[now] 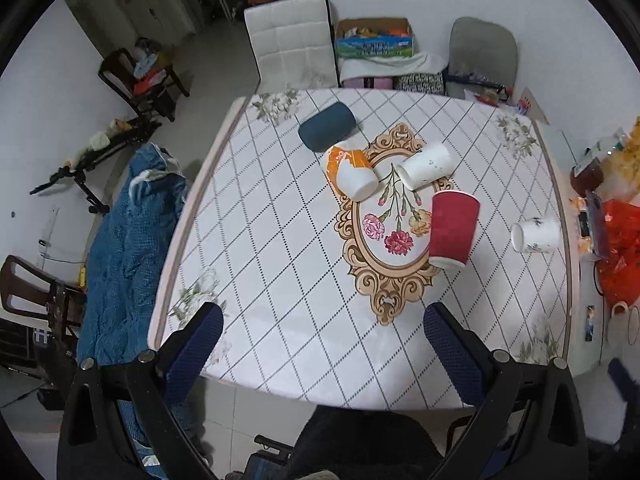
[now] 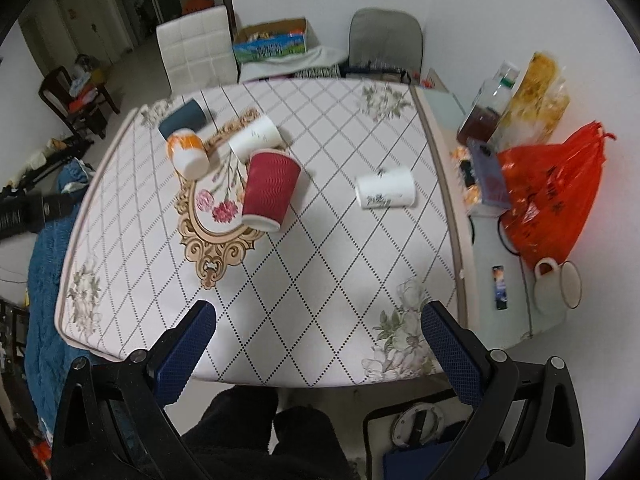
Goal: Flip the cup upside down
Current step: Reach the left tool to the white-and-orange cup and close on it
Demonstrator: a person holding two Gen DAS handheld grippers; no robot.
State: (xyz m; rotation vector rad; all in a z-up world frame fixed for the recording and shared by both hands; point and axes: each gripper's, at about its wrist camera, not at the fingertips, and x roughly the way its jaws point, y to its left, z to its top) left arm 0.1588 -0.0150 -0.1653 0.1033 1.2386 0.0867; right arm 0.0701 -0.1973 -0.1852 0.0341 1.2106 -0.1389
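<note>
Home dining room: table (image 1: 280, 240), chairs (image 1: 290, 46)

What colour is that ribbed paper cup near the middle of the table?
The ribbed paper cup is dark red with a white rim, seen best in the right wrist view.

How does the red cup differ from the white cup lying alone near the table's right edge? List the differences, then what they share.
The red cup has a ribbed red wall; the white cup is smooth with dark markings. The red cup looks bigger and rests partly on the floral medallion; the white cup lies apart on plain grid pattern. Both lie on their sides on the table, held by neither gripper.
</note>
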